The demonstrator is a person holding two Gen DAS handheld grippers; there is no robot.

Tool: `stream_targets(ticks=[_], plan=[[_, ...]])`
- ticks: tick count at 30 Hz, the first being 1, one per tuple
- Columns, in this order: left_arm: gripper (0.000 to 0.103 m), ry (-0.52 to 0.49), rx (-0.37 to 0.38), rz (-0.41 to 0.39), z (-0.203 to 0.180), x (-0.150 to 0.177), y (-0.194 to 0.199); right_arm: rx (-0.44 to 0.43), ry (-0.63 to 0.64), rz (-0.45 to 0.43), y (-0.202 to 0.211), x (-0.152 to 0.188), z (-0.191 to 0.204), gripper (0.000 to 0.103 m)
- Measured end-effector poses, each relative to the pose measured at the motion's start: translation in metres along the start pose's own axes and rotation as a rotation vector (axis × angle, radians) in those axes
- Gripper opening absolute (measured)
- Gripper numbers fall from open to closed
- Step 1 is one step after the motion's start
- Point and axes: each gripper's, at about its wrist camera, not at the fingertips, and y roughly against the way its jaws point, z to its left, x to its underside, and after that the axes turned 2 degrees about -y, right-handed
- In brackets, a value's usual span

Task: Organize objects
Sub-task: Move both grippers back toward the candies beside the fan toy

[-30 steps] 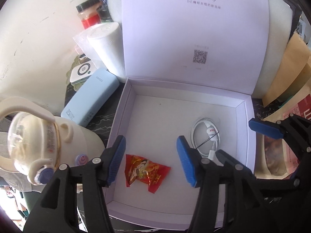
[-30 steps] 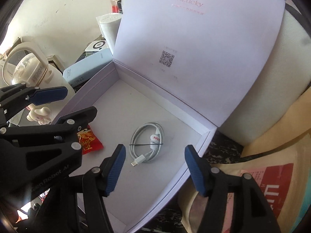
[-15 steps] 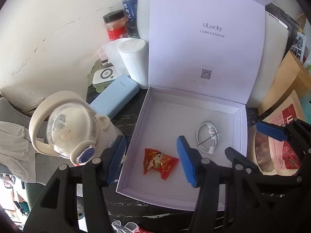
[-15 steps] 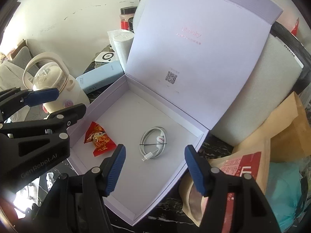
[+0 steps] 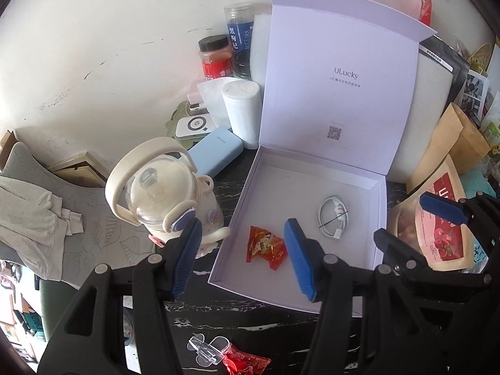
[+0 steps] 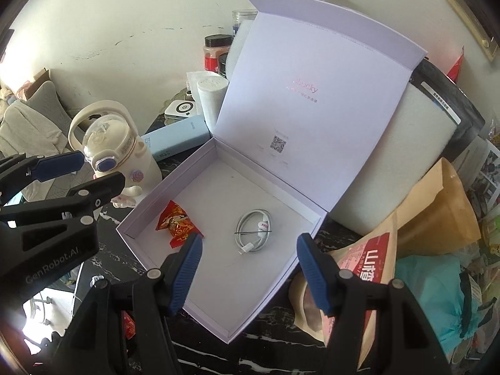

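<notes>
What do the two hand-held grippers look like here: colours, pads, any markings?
Both are matte black plastic frames with round silver rivets. The left hand-held gripper and the right hand-held gripper each carry two long, ribbed, dark blue pads. The left one's side, seen from the right wrist, bears grey "GenRobot.AI" lettering. No cables, sleeves or hands show.

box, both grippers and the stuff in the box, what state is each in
box: open, lid upright
cable: coiled, in the box
candy: wrapped, in the box
left gripper: open, empty
right gripper: open, empty
bottle: upright, capped, beside the box
</notes>
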Motion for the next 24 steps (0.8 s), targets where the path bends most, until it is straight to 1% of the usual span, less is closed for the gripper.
stream_targets(ticks=[8, 16, 24], plan=[[0.055, 0.022, -0.011, -0.024, 0.01, 0.015, 0.026, -0.009, 0.018, -0.014, 0.023, 0.013, 0.013, 0.066], [0.056, 0.057, -0.041, -0.046, 0.02, 0.034, 0.05, -0.022, 0.055, -0.031, 0.045, 0.026, 0.027, 0.066], [0.056, 0.107, -0.069, -0.049, 0.032, 0.061, 0.07, -0.054, 0.112, -0.032, 0.057, 0.04, 0.047, 0.066]])
